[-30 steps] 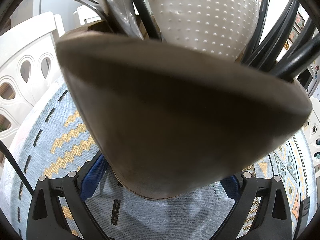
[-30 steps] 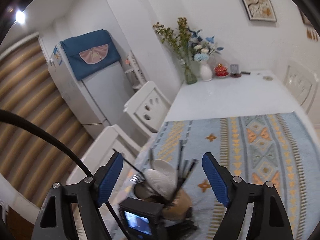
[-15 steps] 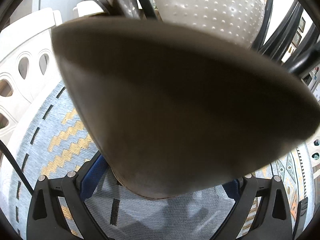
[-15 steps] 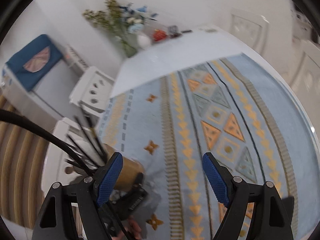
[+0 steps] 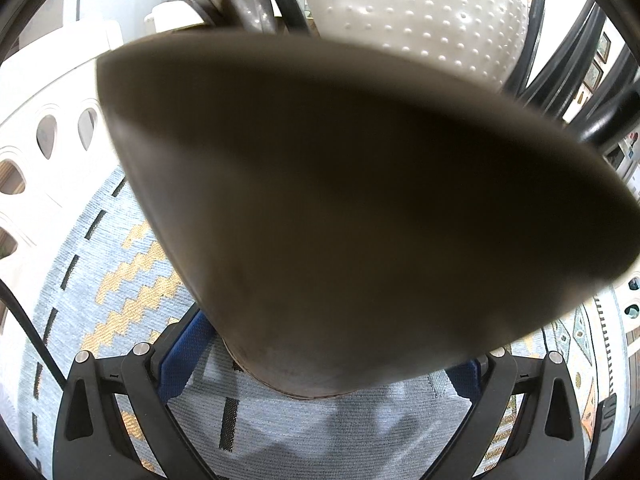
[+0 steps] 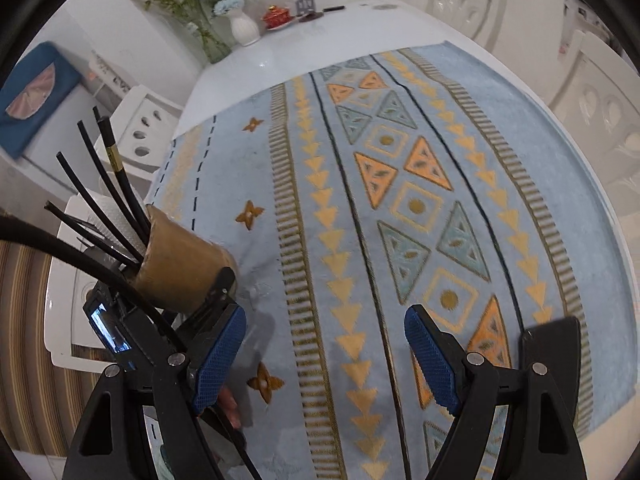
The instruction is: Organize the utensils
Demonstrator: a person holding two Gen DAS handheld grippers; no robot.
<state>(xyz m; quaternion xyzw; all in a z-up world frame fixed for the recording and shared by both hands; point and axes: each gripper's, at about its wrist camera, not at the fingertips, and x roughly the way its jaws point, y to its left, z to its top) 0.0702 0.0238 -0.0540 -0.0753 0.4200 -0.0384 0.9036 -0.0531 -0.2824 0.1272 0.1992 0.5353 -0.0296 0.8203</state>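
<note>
While the brown holder (image 5: 340, 220) fills the clamping left hand-held gripper (image 5: 320, 364), the right hand-held gripper (image 6: 326, 354) gapes empty.

A: What lies around the patterned cloth (image 6: 400, 200)?
B: It covers the near part of the white table (image 6: 320, 40). Past its far edge stand a glass vase of flowers (image 6: 208, 36), a white vase (image 6: 244, 28) and a red pot (image 6: 276, 16).
A: And chairs?
B: White chairs (image 6: 140, 124) beside it.
</note>
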